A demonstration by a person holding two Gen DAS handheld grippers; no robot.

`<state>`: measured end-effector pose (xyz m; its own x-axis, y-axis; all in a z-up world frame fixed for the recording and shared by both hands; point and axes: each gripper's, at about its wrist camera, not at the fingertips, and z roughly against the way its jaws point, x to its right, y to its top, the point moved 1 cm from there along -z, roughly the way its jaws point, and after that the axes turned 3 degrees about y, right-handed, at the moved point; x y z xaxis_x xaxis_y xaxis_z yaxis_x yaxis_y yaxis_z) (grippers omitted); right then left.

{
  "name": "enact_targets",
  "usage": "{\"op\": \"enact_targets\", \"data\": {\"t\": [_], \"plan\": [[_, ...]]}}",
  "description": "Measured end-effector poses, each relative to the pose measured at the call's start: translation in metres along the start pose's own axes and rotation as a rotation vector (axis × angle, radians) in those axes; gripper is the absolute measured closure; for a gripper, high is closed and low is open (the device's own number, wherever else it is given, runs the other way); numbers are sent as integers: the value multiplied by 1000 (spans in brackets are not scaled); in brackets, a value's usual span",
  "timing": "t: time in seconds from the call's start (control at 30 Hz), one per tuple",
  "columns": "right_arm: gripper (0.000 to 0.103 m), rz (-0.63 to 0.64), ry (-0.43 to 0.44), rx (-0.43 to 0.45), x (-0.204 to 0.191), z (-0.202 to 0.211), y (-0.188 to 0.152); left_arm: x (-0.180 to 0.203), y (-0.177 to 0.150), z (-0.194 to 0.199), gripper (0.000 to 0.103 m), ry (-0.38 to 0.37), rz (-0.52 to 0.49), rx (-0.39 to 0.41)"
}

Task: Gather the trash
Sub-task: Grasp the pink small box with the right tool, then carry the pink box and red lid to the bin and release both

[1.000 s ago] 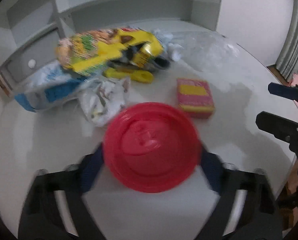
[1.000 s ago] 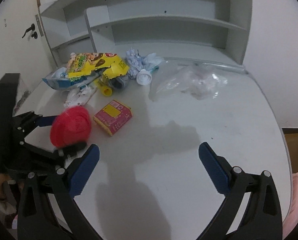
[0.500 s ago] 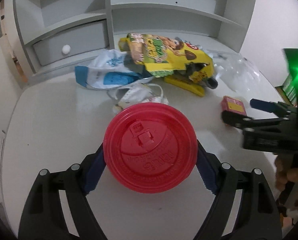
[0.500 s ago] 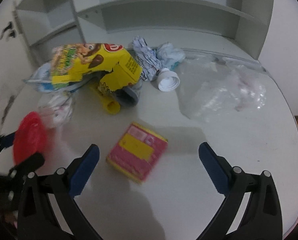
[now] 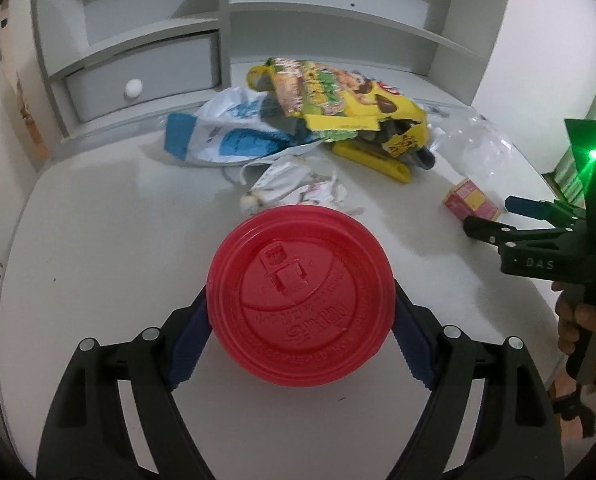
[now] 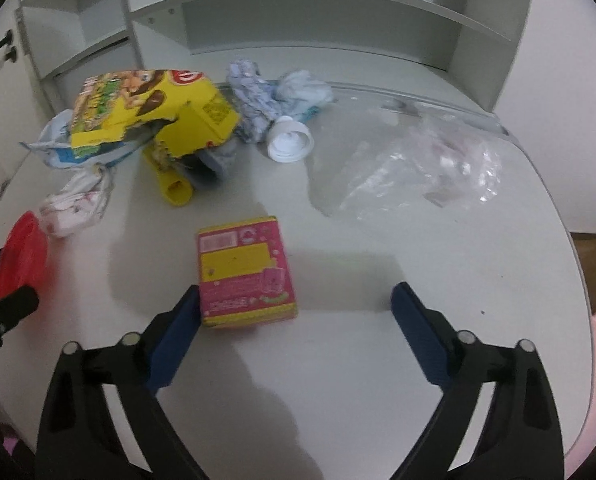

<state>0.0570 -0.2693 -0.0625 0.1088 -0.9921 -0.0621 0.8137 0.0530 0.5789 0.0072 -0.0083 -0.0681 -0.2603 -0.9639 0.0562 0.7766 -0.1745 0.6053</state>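
My left gripper (image 5: pixel 301 344) is shut on a red plastic cup lid (image 5: pixel 301 295), held above the white table (image 5: pixel 98 240); the lid also shows at the left edge of the right wrist view (image 6: pixel 20 256). My right gripper (image 6: pixel 296 322) is open, with a small pink and yellow box (image 6: pixel 245 270) lying between its fingers, close to the left one. The box (image 5: pixel 470 199) and the right gripper (image 5: pixel 493 220) also show at the right of the left wrist view. Trash lies further back: a torn yellow snack box (image 6: pixel 150 110), a crumpled white wrapper (image 6: pixel 76 202).
A blue and white bag (image 5: pixel 226 132), crumpled paper (image 6: pixel 254 96), a white cap (image 6: pixel 290 140) and a clear plastic bag (image 6: pixel 417 164) lie near the back. A grey shelf unit with a drawer (image 5: pixel 146 76) stands behind. The table's curved edge (image 6: pixel 573 264) is at the right.
My right gripper has moved forward and down, so the pink box now lies between its fingers. My left gripper still holds the red lid and has barely shifted.
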Motion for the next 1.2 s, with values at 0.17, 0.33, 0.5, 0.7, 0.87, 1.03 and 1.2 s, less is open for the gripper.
{"op": "enact_targets", "data": {"t": [0.17,0.33,0.5,0.7,0.87,1.03,1.2], "plan": [[61,55,48,17,-17,6,4,-3,-2,2,23,0,17,3],[61,49,89,17,-20,9,5,-4,-3,9,23,-4,29,15],[61,48,110,67,-25,29,4,-4,-1,20,23,1,23,37],[61,55,176,33,-28,30,-11,4,-4,23,23,0,23,28],[61,30,212,95,-9,57,-17,40,8,39,23,-23,-36,69],[61,-77,180,195,65,116,-27,133,30,52,23,-152,-203,122],[61,-258,66,260,177,184,-72,273,34,49,23,-341,-433,141]]}}
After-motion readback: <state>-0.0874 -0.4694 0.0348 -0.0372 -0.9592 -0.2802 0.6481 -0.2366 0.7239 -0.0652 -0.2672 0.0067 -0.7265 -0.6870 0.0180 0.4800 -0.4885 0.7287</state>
